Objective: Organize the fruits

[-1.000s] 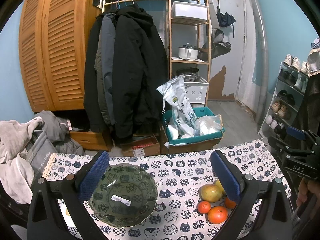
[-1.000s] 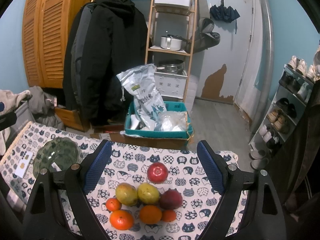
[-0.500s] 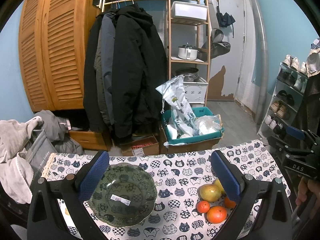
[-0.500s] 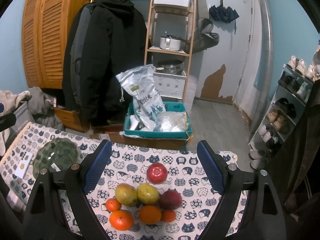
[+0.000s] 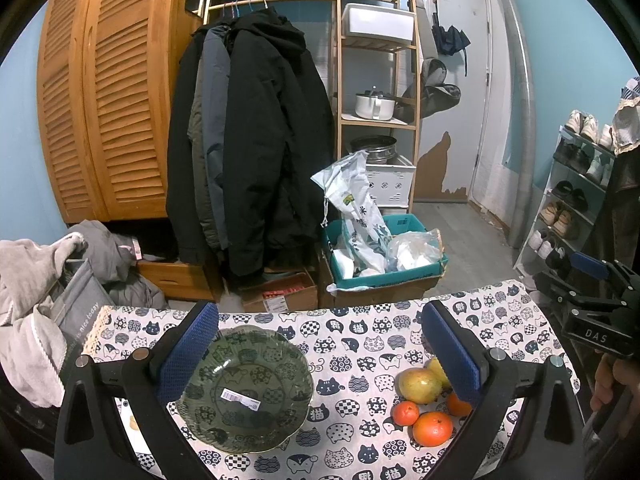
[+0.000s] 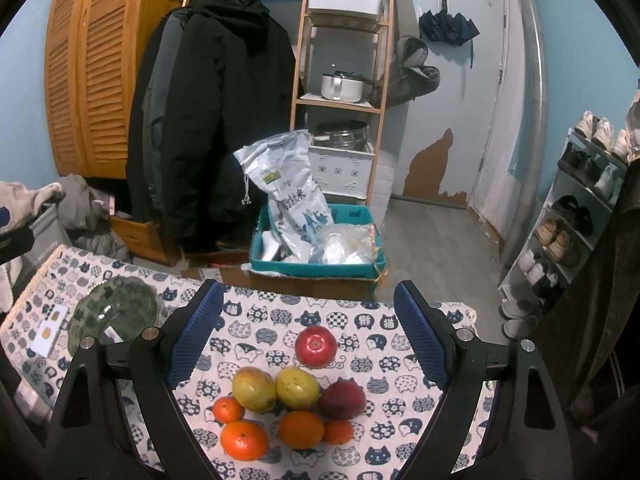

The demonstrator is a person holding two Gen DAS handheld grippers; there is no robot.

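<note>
A green glass bowl [image 5: 246, 390] with a barcode sticker sits empty on the cat-print tablecloth [image 5: 352, 340], just inside my left gripper's [image 5: 320, 354] left finger. That gripper is open and holds nothing. A heap of fruit lies to its right: a mango [image 5: 418, 385] and tangerines [image 5: 432, 428]. In the right wrist view the heap shows a red apple [image 6: 316, 345], two yellow-green mangoes [image 6: 296, 387], a dark red mango [image 6: 342, 399] and several tangerines [image 6: 244, 440]. My right gripper [image 6: 308, 332] hovers open over the heap. The bowl [image 6: 112, 316] lies far left there.
A white card [image 6: 50, 330] lies beside the bowl at the table's left end. Beyond the far table edge stand a teal crate [image 5: 384, 256] with bags, hanging coats [image 5: 248, 140], a wooden shelf and a shoe rack [image 6: 572, 216]. A hand [image 5: 612, 380] holds the right gripper.
Almost nothing differs. Both views have crept very slightly, and both grippers stay open and apart from the fruit and the bowl.
</note>
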